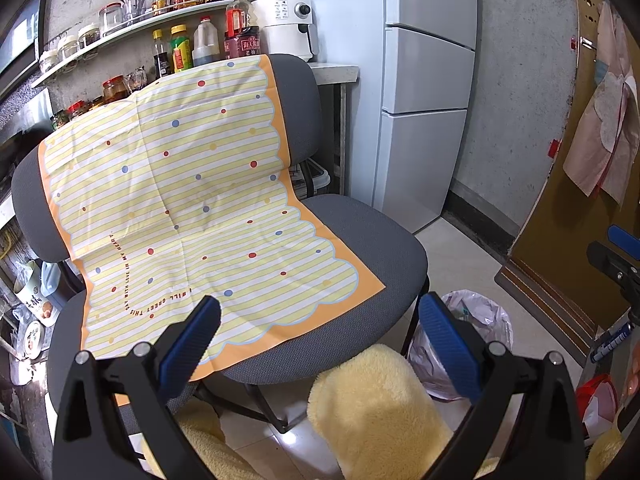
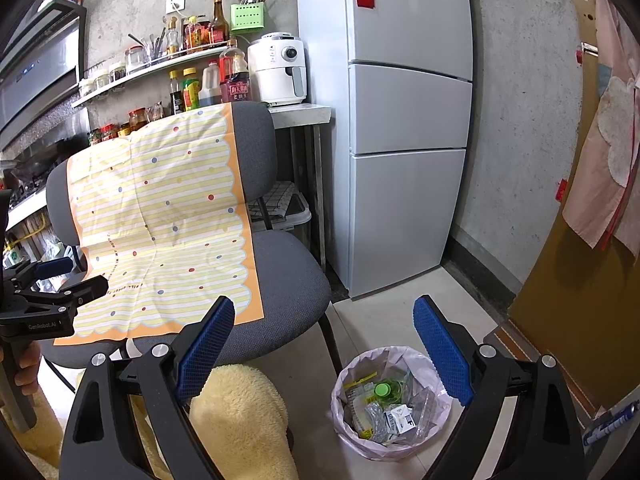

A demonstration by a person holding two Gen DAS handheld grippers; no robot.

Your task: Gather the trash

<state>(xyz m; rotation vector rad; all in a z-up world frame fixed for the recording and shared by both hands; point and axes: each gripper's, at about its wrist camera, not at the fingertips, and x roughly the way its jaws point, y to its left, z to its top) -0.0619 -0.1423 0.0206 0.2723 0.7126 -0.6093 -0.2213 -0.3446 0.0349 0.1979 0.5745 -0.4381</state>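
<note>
Along a curve on the striped yellow cloth [image 1: 192, 200] draped over the chair, capitals are printed: "I WILL GREET THIS DAY WITH LOVE IN MY HEART". "GenRobot.AI" is read in the right wrist view on the black body of the left gripper [image 2: 60, 276]. Bottle labels on the shelf cannot be made out.

The chair [image 1: 352, 240] is viewed closely from above the left gripper [image 1: 320, 320]. From further right, chair [image 2: 288, 280] and bin [image 2: 394, 400] below are seen; both views share chair and fridge [image 1: 424, 80].
</note>
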